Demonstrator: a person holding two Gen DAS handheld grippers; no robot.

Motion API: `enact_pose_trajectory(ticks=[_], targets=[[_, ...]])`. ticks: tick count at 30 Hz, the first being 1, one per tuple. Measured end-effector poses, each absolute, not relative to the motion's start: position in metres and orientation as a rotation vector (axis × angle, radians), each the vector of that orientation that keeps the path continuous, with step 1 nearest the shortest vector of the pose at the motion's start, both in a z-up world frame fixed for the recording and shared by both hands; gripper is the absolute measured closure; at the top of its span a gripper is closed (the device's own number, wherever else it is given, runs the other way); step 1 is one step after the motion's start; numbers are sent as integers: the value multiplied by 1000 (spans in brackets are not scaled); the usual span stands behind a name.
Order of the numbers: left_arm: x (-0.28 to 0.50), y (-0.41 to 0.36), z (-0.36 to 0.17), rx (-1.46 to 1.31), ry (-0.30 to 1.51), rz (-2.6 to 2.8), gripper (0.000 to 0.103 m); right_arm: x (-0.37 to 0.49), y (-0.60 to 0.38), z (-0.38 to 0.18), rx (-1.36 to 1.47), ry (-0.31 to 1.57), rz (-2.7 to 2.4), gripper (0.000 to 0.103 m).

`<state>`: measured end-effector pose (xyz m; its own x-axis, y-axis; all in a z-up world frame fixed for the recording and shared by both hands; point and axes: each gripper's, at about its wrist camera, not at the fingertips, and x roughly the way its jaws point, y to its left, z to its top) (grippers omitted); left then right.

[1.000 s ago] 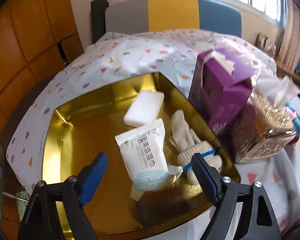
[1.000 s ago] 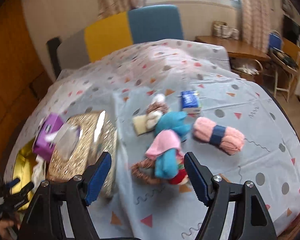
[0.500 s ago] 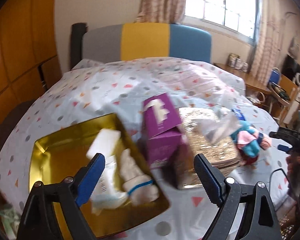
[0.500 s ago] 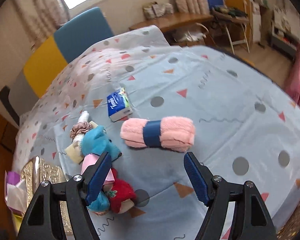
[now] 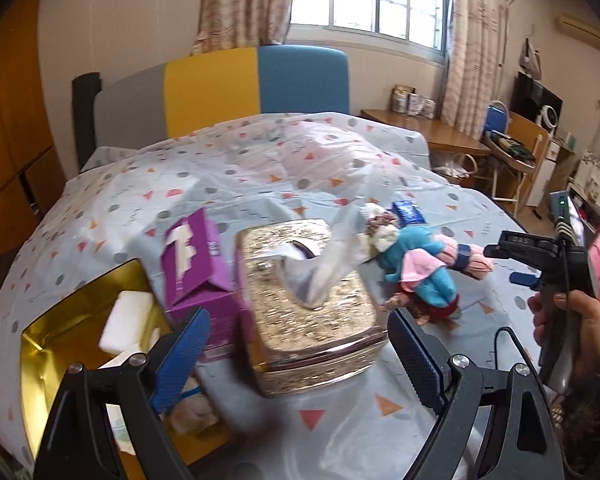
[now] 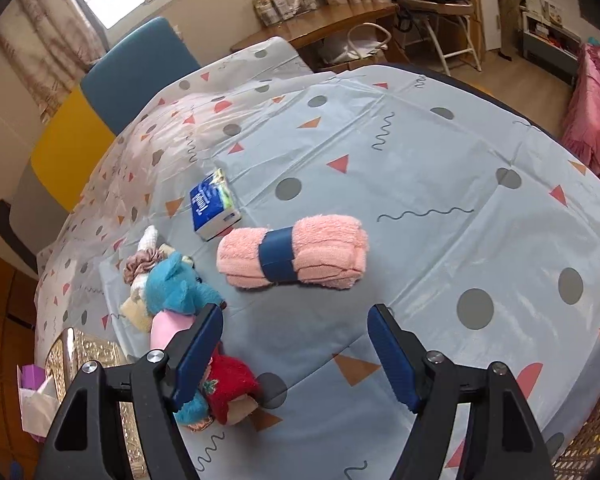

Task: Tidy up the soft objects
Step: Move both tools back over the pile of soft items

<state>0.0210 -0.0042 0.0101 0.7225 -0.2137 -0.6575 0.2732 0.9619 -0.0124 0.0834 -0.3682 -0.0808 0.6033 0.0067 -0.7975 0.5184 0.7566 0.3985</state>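
The left gripper (image 5: 296, 356), wide apart and empty, hides the gold tray's (image 5: 48, 332) blurred contents, while the right gripper (image 6: 296, 344), also agape and empty, hovers near the pink rolled towel (image 6: 296, 252) amid bare tablecloth (image 6: 440, 168).

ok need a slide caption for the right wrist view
Open right tool poised over a pink towel roll on the patterned bedsheet, plush toys to its left.

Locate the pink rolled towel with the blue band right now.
In the right wrist view the pink rolled towel lies on the tablecloth just ahead of the open right gripper, between the blue tissue pack and the plush toy pile.
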Motion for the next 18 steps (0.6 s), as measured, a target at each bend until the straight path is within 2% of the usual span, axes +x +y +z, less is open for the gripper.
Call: enact_pose_trajectory(ticks=[7,12,15,18], targets=[[22,-42,10,112,728,-386,13,73,-393,-98,840,907,-378,27],[36,-82,4,141,791,-487,34,68,-401,-104,905,911,-385,27],[50,-104,-1,123,834,-527,40,70,-400,-104,905,912,-370,27],[69,-132,-7,134,867,-531,40,72,-397,-103,898,914,-348,27]])
